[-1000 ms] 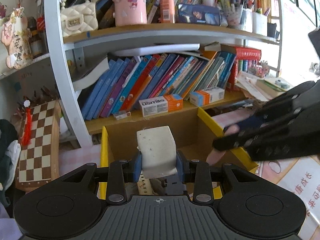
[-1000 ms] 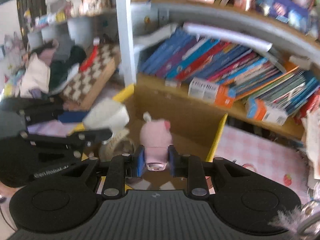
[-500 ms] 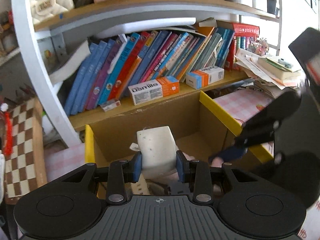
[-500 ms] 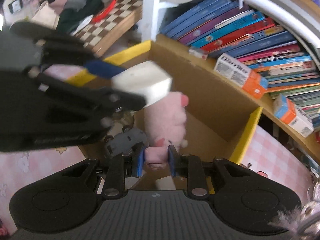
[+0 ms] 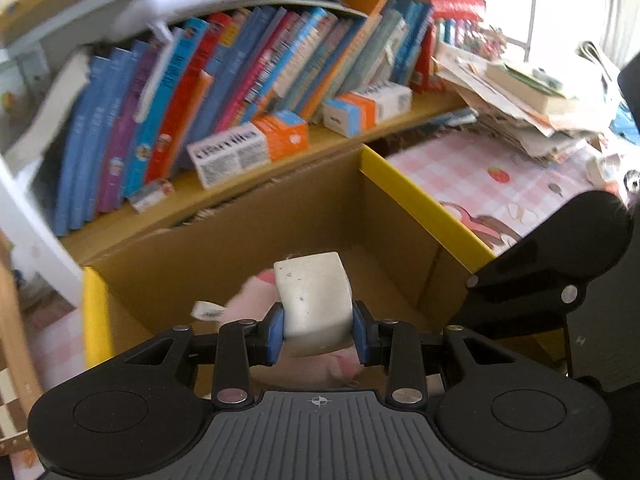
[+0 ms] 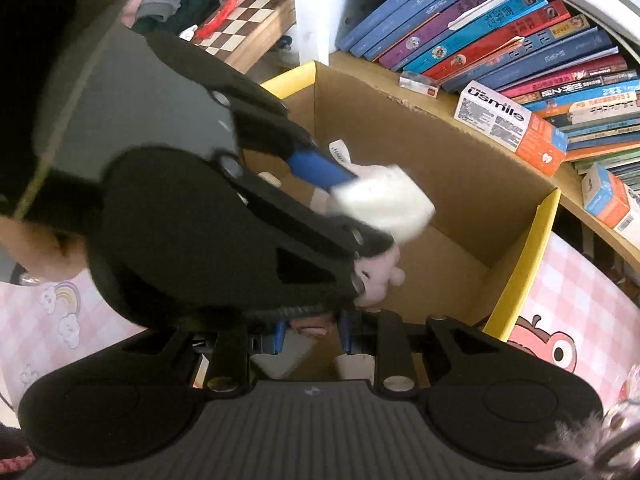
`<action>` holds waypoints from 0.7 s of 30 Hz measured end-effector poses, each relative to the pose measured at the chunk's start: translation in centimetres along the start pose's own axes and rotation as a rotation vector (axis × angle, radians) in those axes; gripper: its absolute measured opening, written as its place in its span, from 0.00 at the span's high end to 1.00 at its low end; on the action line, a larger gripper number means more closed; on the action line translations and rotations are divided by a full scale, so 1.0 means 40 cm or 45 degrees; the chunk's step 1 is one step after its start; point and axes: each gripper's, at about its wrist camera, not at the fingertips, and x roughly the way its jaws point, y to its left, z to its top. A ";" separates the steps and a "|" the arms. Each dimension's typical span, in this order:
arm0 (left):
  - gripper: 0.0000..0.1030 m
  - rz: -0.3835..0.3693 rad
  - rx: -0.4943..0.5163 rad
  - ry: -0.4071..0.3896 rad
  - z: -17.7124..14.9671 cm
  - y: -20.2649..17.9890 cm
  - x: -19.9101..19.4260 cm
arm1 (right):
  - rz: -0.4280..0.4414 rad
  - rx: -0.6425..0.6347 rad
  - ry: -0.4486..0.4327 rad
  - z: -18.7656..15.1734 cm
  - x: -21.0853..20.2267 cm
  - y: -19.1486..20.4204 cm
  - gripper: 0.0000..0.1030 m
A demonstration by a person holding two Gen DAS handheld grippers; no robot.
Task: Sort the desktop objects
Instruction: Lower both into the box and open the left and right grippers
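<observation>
My left gripper [image 5: 318, 334] is shut on a white block [image 5: 314, 298] and holds it over the open cardboard box [image 5: 248, 240] with yellow rims. The right wrist view shows the same block [image 6: 386, 202] above the box [image 6: 440, 160]. A pink plush pig [image 6: 378, 274] sits low in the box, partly hidden by the left gripper. My right gripper [image 6: 312, 336] has spread its pads wider than the pig's base; the pig looks loose between them. The pig's pink body [image 5: 252, 300] shows behind the block.
A shelf of leaning books [image 5: 240, 64] with toothpaste cartons [image 5: 248, 148] runs behind the box. A chessboard [image 6: 248, 12] stands at the left. Pink checked tablecloth [image 5: 472, 176] and a paper stack [image 5: 520, 96] lie to the right.
Both grippers moved down into the box. The right gripper's pads opened and the pig came free. The left gripper still holds the white block, now crossing in front of the right camera.
</observation>
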 end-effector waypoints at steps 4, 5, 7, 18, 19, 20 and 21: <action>0.68 -0.021 0.014 0.029 0.004 -0.010 0.023 | 0.050 0.062 0.010 -0.002 0.005 -0.019 0.73; 0.68 -0.025 0.015 0.034 0.005 -0.011 0.026 | 0.057 0.072 0.012 -0.003 0.006 -0.022 0.73; 0.68 -0.031 0.018 0.046 0.007 -0.012 0.032 | 0.071 0.091 0.014 -0.004 0.007 -0.026 0.72; 0.58 -0.032 0.001 0.058 0.004 -0.012 0.024 | 0.044 0.133 0.001 -0.014 -0.012 -0.021 0.62; 0.51 -0.028 0.000 0.047 0.004 -0.011 0.017 | 0.042 0.136 -0.007 -0.015 -0.018 -0.019 0.62; 0.45 -0.022 -0.001 0.034 0.003 -0.011 0.010 | 0.044 0.141 -0.016 -0.016 -0.024 -0.019 0.60; 0.43 -0.016 0.000 0.021 0.003 -0.011 0.003 | 0.046 0.146 -0.025 -0.017 -0.029 -0.019 0.58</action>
